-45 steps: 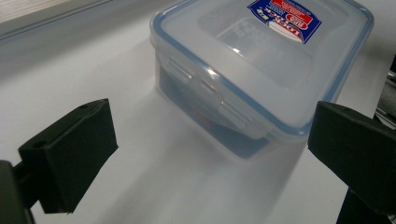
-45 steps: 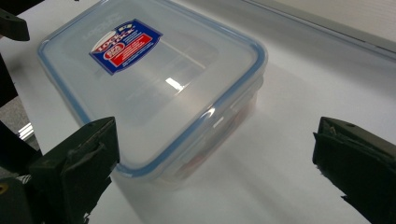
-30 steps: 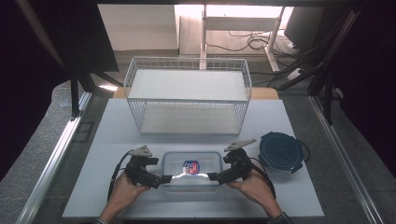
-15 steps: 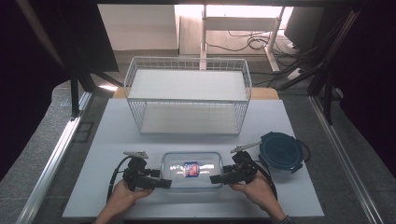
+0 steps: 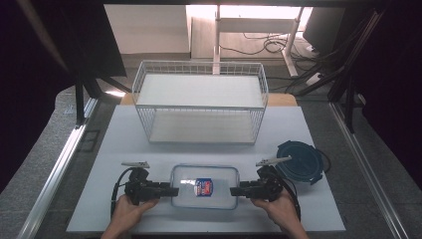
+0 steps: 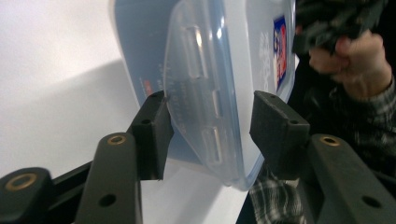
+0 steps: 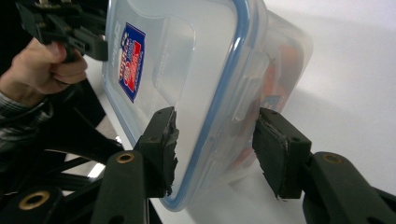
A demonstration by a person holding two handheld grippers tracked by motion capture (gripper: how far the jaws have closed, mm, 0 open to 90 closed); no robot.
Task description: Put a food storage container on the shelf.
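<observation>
While the clear lidded food container (image 5: 204, 186) lies at the table's (image 5: 124, 139) near edge, at six o'clock from the white wire basket (image 5: 200, 102), the left gripper (image 5: 171, 191) meets its nine o'clock end, jaws spread wide around the end, one pad touching. At three o'clock the right gripper (image 5: 234, 190) straddles the opposite rim just as widely, gripping nothing. Both hands (image 5: 128, 211) reach in low from six o'clock, jaws level and facing each other.

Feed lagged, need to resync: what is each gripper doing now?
Left gripper: open, jaws astride the clear container's end.
Right gripper: open, jaws astride its other end.
</observation>
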